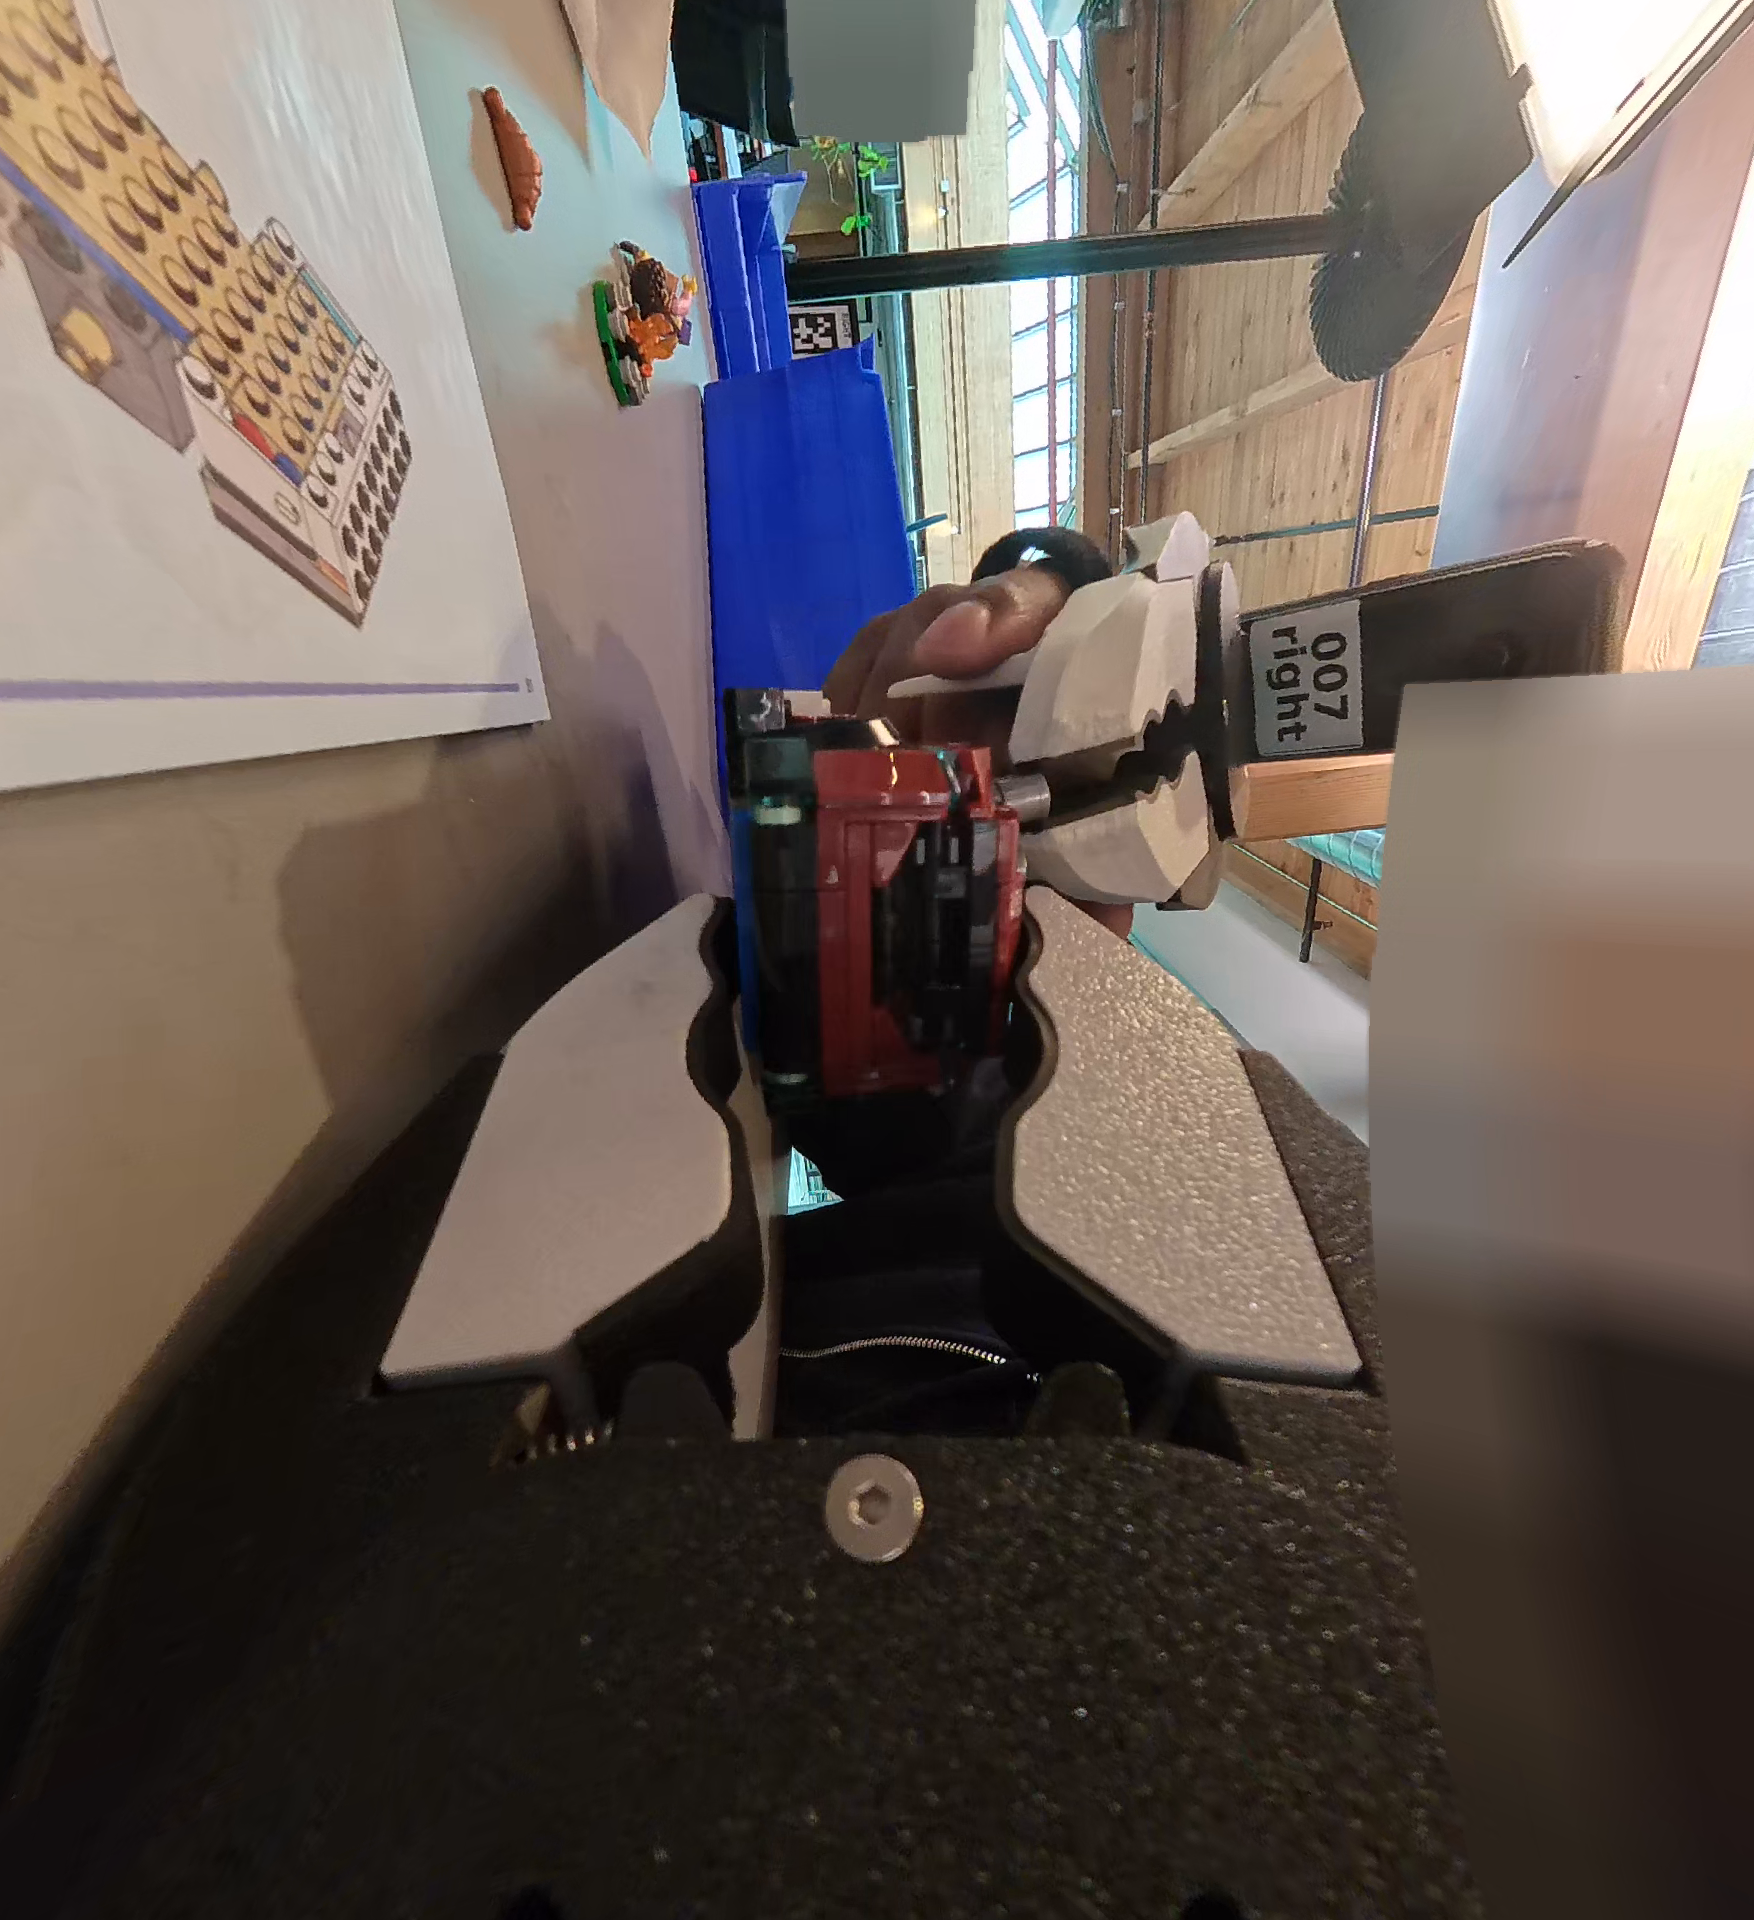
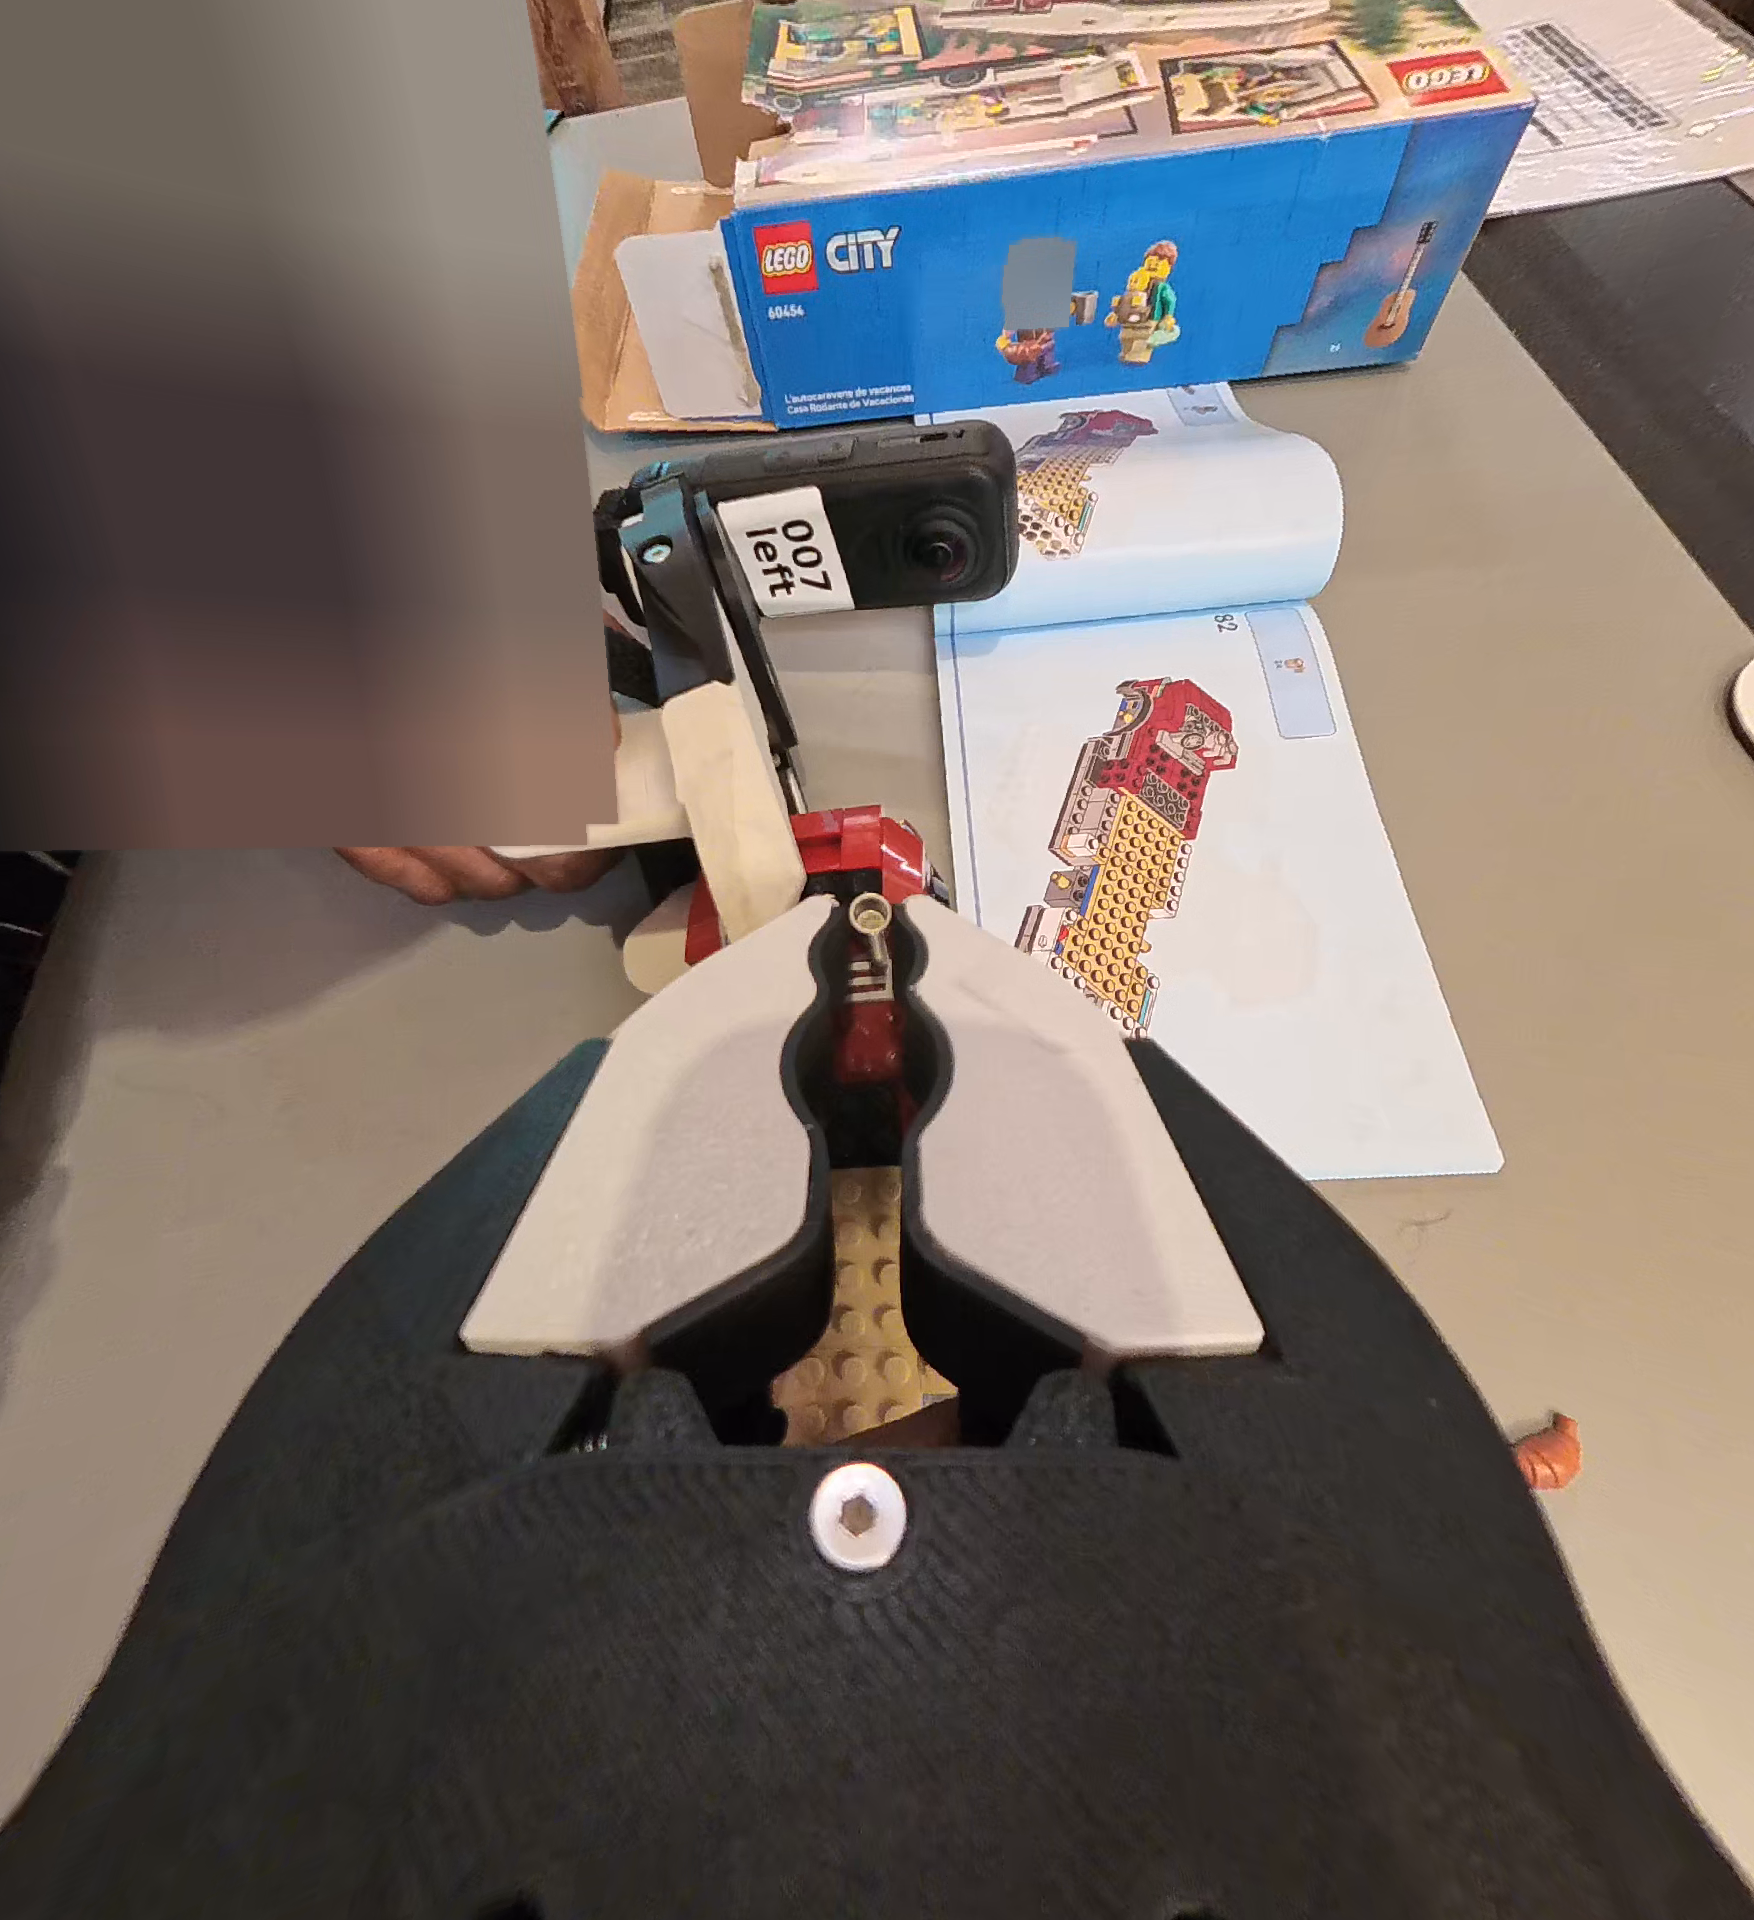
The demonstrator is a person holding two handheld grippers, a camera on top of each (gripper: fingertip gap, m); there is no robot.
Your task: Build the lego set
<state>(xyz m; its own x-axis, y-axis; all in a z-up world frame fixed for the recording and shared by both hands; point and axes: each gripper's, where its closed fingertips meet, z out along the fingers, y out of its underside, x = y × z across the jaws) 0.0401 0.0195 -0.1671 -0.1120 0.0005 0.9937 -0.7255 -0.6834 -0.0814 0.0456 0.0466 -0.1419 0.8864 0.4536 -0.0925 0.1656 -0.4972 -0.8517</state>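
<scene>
Left wrist view. Left gripper (image 1: 878,935): fingers clenched on a red and black brick-built vehicle cab (image 1: 883,914), a pad pressed against each flank. Right gripper (image 1: 1044,816): enters from the right, its fingers pinching a small grey peg piece (image 1: 1029,798) at the cab's upper corner; a hand (image 1: 946,634) wraps its handle. Left side of view: open instruction booklet (image 1: 229,520) on the grey tabletop (image 1: 177,987). Farther off: a brown croissant piece (image 1: 512,156), a minifigure cluster (image 1: 644,312), a blue box (image 1: 800,540).

Right wrist view. Right gripper (image 2: 870,914): fingers closed narrowly on the small grey peg piece (image 2: 870,920), its round end facing the camera, directly over the red cab (image 2: 857,847). A tan studded plate (image 2: 857,1309) shows beneath, between the finger bases. Left gripper (image 2: 738,883): reaches in from the upper left, its pale fingers clasping the cab. Instruction booklet (image 2: 1216,883) lies open just to the right. Blue toy box (image 2: 1112,281) stands behind it. Croissant piece (image 2: 1548,1449) rests on the tabletop (image 2: 281,1143) at far right.
</scene>
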